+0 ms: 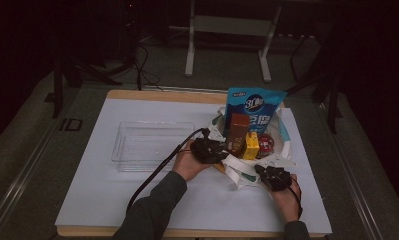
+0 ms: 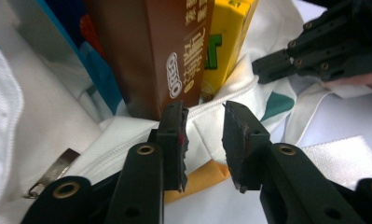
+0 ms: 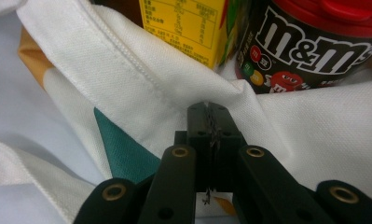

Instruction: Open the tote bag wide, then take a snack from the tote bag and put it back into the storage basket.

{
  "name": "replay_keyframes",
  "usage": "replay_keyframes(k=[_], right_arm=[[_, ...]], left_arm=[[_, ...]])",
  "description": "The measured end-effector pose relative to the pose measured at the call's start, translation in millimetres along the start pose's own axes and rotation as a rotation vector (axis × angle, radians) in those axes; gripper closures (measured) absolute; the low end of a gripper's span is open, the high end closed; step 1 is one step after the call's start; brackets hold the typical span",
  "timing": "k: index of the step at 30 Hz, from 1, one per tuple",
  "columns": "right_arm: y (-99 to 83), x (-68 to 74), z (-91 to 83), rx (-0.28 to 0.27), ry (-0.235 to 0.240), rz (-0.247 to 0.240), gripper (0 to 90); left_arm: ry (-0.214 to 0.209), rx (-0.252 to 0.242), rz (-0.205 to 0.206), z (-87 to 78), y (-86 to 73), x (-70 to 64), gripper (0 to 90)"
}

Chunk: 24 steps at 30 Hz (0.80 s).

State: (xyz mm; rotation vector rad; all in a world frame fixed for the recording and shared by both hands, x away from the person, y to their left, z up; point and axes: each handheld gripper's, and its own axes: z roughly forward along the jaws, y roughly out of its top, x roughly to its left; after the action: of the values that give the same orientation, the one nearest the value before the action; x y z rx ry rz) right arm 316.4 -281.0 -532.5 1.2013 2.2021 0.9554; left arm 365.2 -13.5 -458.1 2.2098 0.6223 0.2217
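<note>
Right hand-held gripper (image 3: 207, 116) pinches white tote bag (image 3: 127, 84) rim, likely steadying mouth open. Left hand-held gripper (image 2: 204, 121) spread, just short of brown carton (image 2: 160, 46) upright inside bag, ready to grasp it.

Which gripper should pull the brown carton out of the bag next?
Left. The left gripper is open right at the brown carton; the right gripper is shut on the bag rim.

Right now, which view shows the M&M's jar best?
The right gripper view: the M&M's jar is close, its logo and red lid readable above the bag. The high view shows it small behind the yellow carton. In the left gripper view I can't make it out.
</note>
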Motion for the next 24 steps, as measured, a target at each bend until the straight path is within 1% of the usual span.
replay_keyframes(k=[2, 6, 7, 8, 9, 12, 15, 18, 20, 24], right_arm=[[-1.1, 0.5, 0.1, -0.009, -0.005, 0.002, 88.7], [-3.1, -1.3, -0.1, -0.023, 0.010, 0.022, 88.7], [-3.5, -1.5, -0.1, -0.025, 0.012, 0.026, 88.7], [-3.9, -2.0, -0.2, -0.027, 0.014, 0.027, 88.6], [-4.2, -2.2, -0.2, -0.029, 0.016, 0.028, 88.7], [-4.5, -1.9, -0.3, -0.032, 0.013, 0.024, 88.6], [-4.7, -2.3, -0.3, -0.032, 0.016, 0.026, 88.6], [-4.8, -2.8, -0.3, -0.033, 0.021, 0.036, 88.6], [-4.8, -2.8, -0.4, -0.032, 0.022, 0.035, 88.6], [-4.9, -3.1, -0.3, -0.033, 0.022, 0.035, 88.6]], left_arm=[[0.000, -0.006, 0.006, -2.9, 0.9, 1.5, 66.7], [0.011, -0.017, 0.018, -8.9, 3.1, 4.1, 64.2], [0.013, -0.023, 0.015, -9.8, 3.4, 4.8, 64.1], [0.018, -0.022, 0.016, -10.8, 3.7, 5.8, 64.2], [0.033, -0.019, 0.019, -11.3, 3.9, 6.8, 64.4], [0.062, -0.005, 0.029, -10.6, 4.9, 9.2, 69.5], [0.094, 0.010, 0.036, -8.2, 7.7, 10.9, 79.5], [0.116, 0.016, 0.026, -4.6, 12.4, 13.6, 85.4], [0.117, 0.021, 0.031, -1.0, 15.8, 14.6, 85.3], [0.117, 0.021, 0.036, 3.1, 20.5, 13.9, 81.7]])
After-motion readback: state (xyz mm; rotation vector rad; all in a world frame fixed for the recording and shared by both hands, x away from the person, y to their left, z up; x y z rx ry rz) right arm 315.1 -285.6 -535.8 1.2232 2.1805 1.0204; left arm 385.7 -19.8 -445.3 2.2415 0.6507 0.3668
